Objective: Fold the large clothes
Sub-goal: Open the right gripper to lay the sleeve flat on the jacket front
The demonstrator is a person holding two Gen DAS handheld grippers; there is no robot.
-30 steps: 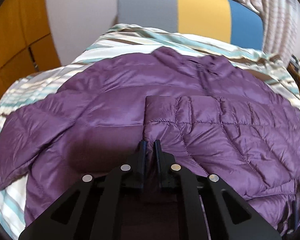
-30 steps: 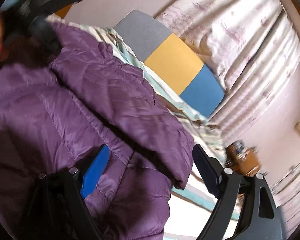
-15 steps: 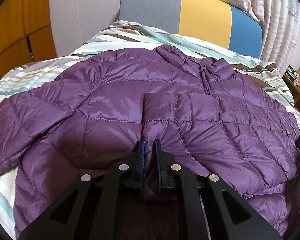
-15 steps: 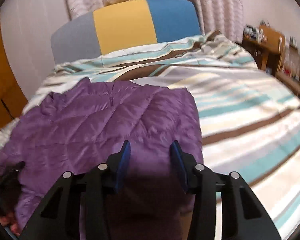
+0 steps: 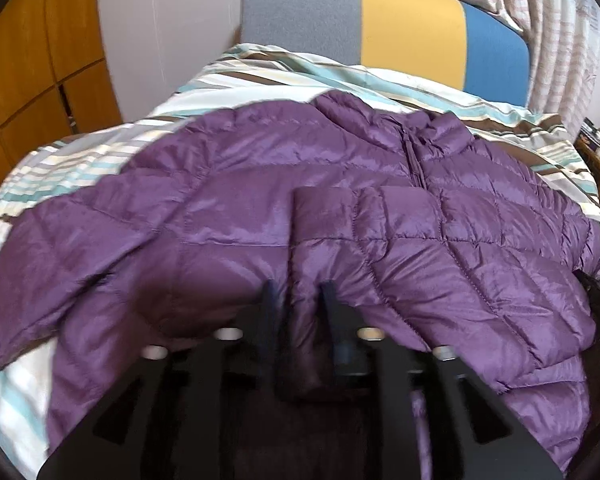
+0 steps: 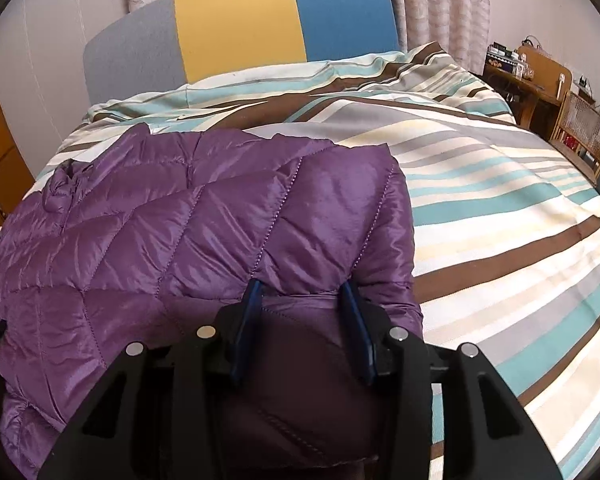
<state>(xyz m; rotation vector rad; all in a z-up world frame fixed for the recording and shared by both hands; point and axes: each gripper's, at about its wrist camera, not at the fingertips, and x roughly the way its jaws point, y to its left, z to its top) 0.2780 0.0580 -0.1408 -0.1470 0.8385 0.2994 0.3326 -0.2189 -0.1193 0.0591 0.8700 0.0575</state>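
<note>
Two grippers sit at the near edge of a purple quilted jacket (image 5: 236, 208) that lies spread on a striped bed cover (image 6: 500, 184). Nearest in the left wrist view, the left gripper (image 5: 299, 300) has its two fingers drawn partway together with a ridge of the folded sleeve (image 5: 412, 248) standing between them; that frame is blurred, so I cannot tell whether the pads truly pinch the cloth or only flank it. That sleeve lies folded across the front of the jacket, its squared cuff end pointing left near the middle of the garment. In the right wrist view, the right gripper (image 6: 300, 292) has its blue-lined fingers (image 6: 252, 312) spread apart, with the near edge of the jacket bulging between them and against both pads; the jaws stand wide and do not clamp. Just beyond them the jacket's right edge runs straight, with bare bed cover stretching to the right of it. Farther off, the jacket's other sleeve trails out to the left over the cover, and the collar (image 5: 432, 128) with its zip lies at the far end of the garment. Past the collar, the cover rises to a headboard (image 6: 240, 24) in grey, yellow and blue blocks. Pale patterned curtains (image 6: 440, 4) hang behind it, a wooden desk (image 6: 532, 76) stands far right, and orange-brown cupboard doors (image 5: 32, 48) fill the far left.
</note>
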